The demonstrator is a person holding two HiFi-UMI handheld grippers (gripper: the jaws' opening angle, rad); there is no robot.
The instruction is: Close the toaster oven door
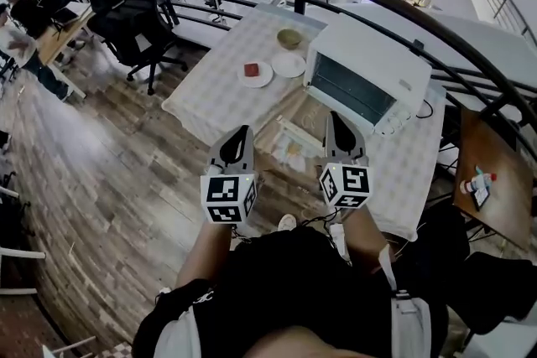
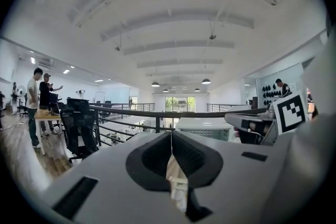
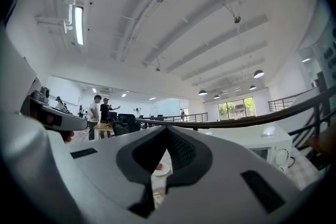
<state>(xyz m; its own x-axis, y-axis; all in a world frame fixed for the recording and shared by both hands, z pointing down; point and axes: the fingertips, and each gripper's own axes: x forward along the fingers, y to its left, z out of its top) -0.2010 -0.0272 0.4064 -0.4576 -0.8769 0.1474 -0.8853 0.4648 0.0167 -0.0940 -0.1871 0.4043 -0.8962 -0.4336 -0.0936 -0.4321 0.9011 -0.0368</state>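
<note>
Toaster oven (image 1: 369, 78) sits on worktop (image 1: 214, 92), right end, well ahead of us. Flat panel (image 1: 294, 147) lying just before it looks like dropped door, though we cannot be sure. Left gripper (image 1: 243, 137) and right gripper (image 1: 339, 123) hover side by side, short of worktop, fingers pressed together on each, nothing between.

Risks as we judge them:
- closed fingers skid off door edge on lift
- hard push shoves oven backward
- door slams
- wide swing clips plate (image 1: 256, 73) beside oven
</note>
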